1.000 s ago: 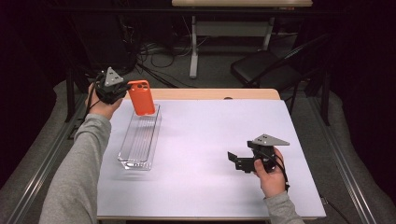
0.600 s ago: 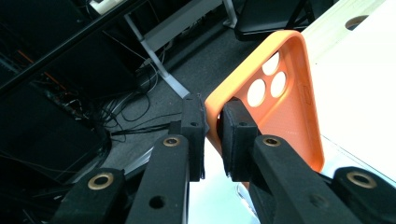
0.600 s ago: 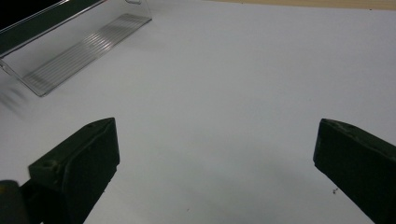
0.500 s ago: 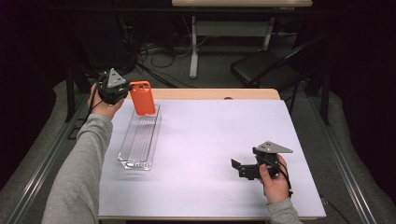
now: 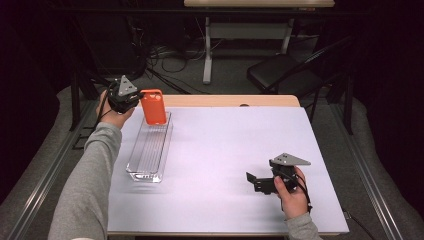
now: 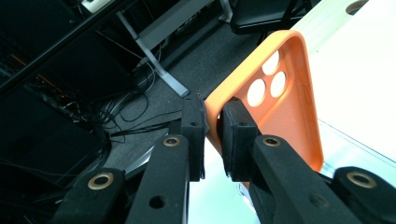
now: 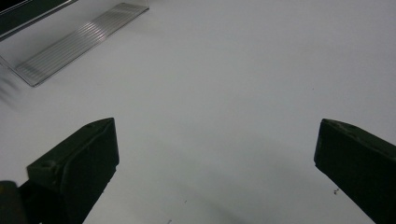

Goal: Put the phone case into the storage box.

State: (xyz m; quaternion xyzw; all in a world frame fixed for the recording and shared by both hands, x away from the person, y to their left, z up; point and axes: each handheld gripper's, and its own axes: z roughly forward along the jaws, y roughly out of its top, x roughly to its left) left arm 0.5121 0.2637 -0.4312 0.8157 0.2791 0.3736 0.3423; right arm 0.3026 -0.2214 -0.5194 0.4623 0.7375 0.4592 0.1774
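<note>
You are holding the orange phone case in the upper left of the high view, over the far end of the clear tray. Its long axis is standing nearly upright, leaning slightly, with its back facing the camera. In the left gripper view the case is running diagonally toward the upper right, camera cutouts near the jaws. Your left gripper is clamping one edge of the case; its lower end is lying hidden behind the jaws. Your right gripper is resting in the lower right over the white table, jaws spread wide and holding nothing.
</note>
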